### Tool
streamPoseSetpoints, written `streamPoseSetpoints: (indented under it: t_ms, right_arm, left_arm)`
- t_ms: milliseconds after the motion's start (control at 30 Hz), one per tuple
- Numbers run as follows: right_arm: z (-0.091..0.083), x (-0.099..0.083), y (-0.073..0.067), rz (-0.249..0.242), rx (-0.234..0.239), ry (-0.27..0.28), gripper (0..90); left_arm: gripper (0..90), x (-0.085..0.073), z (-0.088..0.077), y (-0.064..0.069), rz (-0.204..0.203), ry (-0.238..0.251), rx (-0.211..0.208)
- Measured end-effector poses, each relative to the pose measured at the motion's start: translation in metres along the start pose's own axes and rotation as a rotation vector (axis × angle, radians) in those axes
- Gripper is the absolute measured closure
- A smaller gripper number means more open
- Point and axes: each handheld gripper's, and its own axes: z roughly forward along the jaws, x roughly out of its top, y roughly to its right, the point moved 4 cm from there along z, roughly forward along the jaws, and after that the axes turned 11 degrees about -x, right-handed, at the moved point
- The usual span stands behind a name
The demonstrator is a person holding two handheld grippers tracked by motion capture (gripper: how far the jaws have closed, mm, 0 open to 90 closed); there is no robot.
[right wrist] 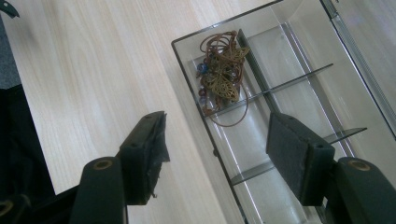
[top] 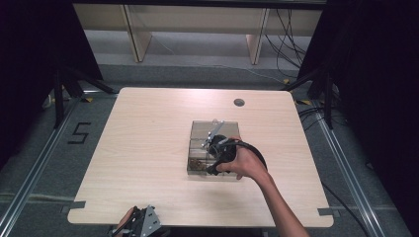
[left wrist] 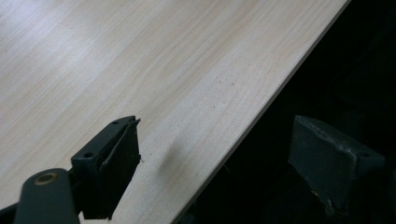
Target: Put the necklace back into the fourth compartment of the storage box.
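Observation:
A clear box (top: 200,129) with several compartments stands in the middle of the wooden table. In its near-left corner compartment lies a brass-coloured pendant with a brown cord and beads (top: 196,162) (right wrist: 224,74). My right gripper (top: 217,157) hovers over the box, held by a hand coming in from the lower right. In the right gripper view its jaws (right wrist: 217,126) stand open over the box's (right wrist: 289,51) left wall, with nothing between them. My left gripper (top: 141,224) rests at the table's front edge. It is open (left wrist: 217,126) and empty, with one jaw over the wood and the other past the edge.
A round cable hole (top: 239,102) sits in the table near the back right. Bare wood (top: 138,148) stretches left of the box. Beyond the table stand pale shelving units (top: 197,29), cables and dark stands.

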Motion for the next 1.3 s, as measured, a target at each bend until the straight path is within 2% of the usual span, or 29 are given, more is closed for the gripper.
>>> streamPoseSetpoints:
  t_ms: [33, 200, 267, 333, 367, 600, 767, 833, 1000, 1033, 1133, 1167, 1300]
  right_arm:
    - [0.000, -0.001, 0.000, -0.009, -0.001, 0.006, 37.9]
    - [-0.004, -0.008, -0.001, 0.016, 0.006, 0.014, 36.7]
    - [-0.004, -0.011, 0.001, 0.011, 0.007, 0.027, 36.4]
    - [-0.006, -0.013, 0.001, 0.030, 0.001, 0.023, 36.1]
    - [-0.006, -0.014, 0.001, 0.020, 0.009, 0.032, 36.2]
    - [-0.011, -0.020, 0.001, 0.041, 0.007, 0.049, 36.1]
    - [-0.013, -0.023, 0.000, 0.033, 0.004, 0.066, 36.2]
    - [-0.014, -0.025, -0.001, 0.040, 0.004, 0.068, 36.0]
    - [-0.015, -0.029, -0.002, 0.038, 0.001, 0.088, 35.7]
    - [-0.015, -0.030, -0.003, 0.038, 0.006, 0.090, 35.7]
    - [-0.015, -0.035, -0.005, 0.051, 0.009, 0.094, 35.4]
    - [-0.015, -0.036, -0.004, 0.042, 0.006, 0.100, 35.2]
    - [-0.015, -0.042, -0.006, 0.059, 0.009, 0.101, 35.0]
  left_arm:
    - [15.8, 0.000, 0.000, 0.000, 0.001, 0.000, -0.007]
    - [15.8, 0.000, 0.000, 0.000, -0.001, 0.002, 0.001]
    - [15.8, 0.000, 0.000, 0.000, -0.001, 0.001, 0.000]
    - [15.8, 0.000, 0.000, 0.000, -0.002, 0.001, 0.000]
    - [15.8, 0.000, 0.000, 0.000, -0.002, 0.000, 0.000]
    - [15.8, 0.000, -0.001, -0.001, 0.002, -0.009, -0.004]
    - [15.8, 0.000, -0.001, 0.000, -0.003, -0.007, 0.001]
    - [15.8, 0.000, 0.000, 0.000, -0.003, -0.008, -0.010]
    - [15.8, 0.000, -0.001, 0.000, -0.001, -0.011, 0.002]
    - [15.8, 0.000, 0.000, 0.000, -0.003, 0.002, 0.000]
    - [15.8, 0.000, -0.001, -0.001, 0.002, -0.012, 0.000]
    - [15.8, 0.000, 0.000, 0.000, -0.001, 0.001, 0.002]
    - [15.8, 0.000, 0.001, 0.000, 0.001, -0.001, 0.004]
